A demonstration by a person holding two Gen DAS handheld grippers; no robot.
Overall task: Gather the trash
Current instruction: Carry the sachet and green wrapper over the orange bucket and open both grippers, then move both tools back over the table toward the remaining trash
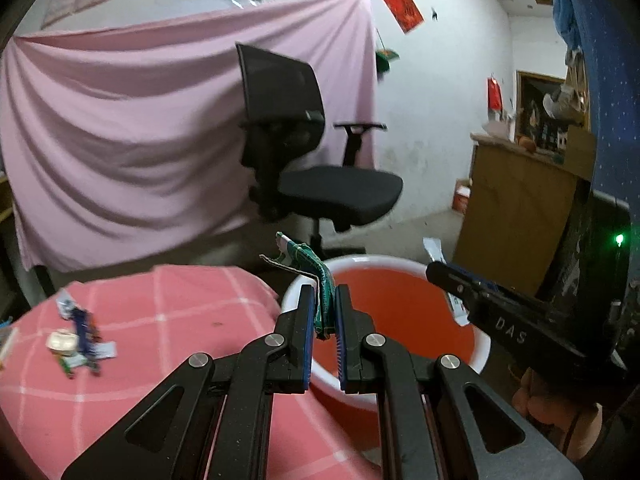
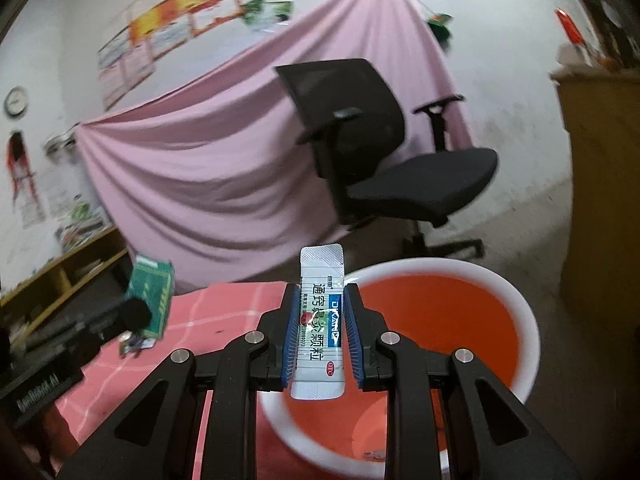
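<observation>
Pink sheeting [image 1: 120,140] draped the back wall behind a black office chair [image 1: 320,168], and a pink checked cloth [image 1: 168,320] covered the table beside an orange tub [image 1: 400,304] with a white rim. Over the tub's near edge, the left gripper [image 1: 324,312] was clamped on a crumpled green wrapper [image 1: 316,276], while the right gripper [image 2: 322,332] pinched a white medicine sachet [image 2: 322,320] upright above the tub. More scraps of trash [image 1: 78,340] lay in a small heap on the cloth, well apart from the tub.
</observation>
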